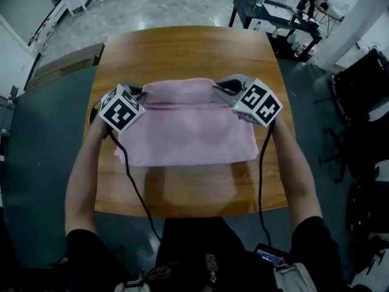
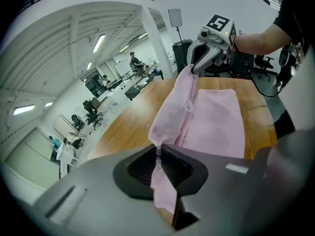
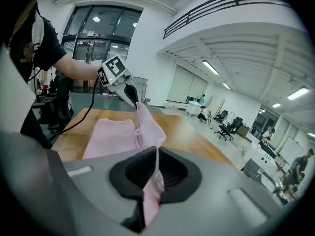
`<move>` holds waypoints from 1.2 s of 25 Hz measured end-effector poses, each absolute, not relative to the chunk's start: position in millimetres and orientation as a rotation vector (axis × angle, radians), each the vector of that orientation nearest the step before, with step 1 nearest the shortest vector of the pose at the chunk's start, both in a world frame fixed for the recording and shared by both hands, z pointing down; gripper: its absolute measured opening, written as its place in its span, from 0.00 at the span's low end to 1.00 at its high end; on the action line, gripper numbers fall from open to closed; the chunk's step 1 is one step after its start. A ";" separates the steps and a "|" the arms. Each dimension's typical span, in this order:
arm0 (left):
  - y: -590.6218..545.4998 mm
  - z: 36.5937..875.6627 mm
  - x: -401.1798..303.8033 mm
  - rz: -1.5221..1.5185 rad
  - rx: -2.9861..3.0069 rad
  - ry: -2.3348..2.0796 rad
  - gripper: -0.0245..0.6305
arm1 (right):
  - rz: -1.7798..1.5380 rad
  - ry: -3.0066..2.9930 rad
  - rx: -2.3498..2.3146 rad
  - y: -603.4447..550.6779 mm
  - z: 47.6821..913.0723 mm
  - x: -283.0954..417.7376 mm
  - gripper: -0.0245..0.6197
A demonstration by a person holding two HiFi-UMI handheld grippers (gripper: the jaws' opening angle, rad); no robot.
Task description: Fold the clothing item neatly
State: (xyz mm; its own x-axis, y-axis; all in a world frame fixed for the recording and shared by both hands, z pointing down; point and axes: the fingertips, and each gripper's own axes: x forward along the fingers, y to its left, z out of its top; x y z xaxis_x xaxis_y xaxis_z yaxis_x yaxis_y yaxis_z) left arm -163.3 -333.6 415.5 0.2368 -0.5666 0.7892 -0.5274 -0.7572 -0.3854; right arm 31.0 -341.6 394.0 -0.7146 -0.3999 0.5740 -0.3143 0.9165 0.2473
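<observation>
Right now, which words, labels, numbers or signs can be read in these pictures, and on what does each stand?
No text can be read.
Left cube, right cube: square marker patterns only, no letters.
Shirt: a pale print, too blurred to read.

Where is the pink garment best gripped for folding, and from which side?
Grip the pink garment at its two far corners, one gripper each, coming from its left and right ends. It lies flat and wide on the table, so corner pinches should keep the lifted edge straight. The left gripper and right gripper are shut there.
</observation>
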 end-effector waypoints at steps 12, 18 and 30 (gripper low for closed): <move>-197.2 498.9 -156.8 -1.795 -2.404 0.950 0.10 | -0.143 -2.308 0.342 -216.1 469.9 37.7 0.06; -170.4 553.9 -156.5 -1.892 -2.354 0.899 0.10 | -0.186 -2.172 0.272 -187.5 528.5 36.1 0.06; -134.9 568.4 -155.8 -1.948 -2.455 0.865 0.16 | -0.023 -2.130 0.133 -149.7 559.6 54.0 0.20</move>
